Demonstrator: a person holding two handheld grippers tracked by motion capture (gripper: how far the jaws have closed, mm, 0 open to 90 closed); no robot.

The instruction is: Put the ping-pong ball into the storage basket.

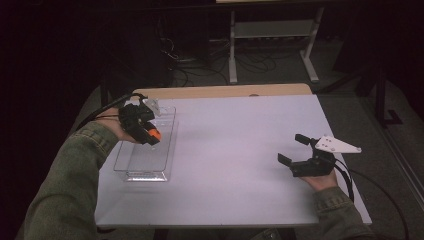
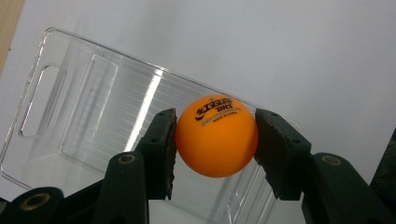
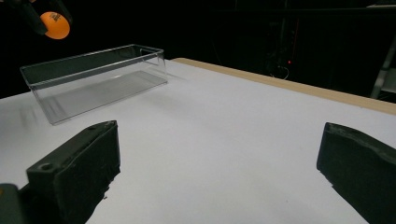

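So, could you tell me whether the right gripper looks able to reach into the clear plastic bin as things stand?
Probably yes. The right gripper is open and holds nothing, and bare white table lies between it and the clear plastic bin. The left gripper, holding the orange ping-pong ball above the bin, could crowd it.

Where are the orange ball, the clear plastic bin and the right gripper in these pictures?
orange ball (image 2: 216, 136), left gripper view, middle of the ball, between the jaws.
clear plastic bin (image 3: 100, 72), right gripper view, its near long wall.
right gripper (image 1: 293, 149), high view, midway between its open jaw tips.
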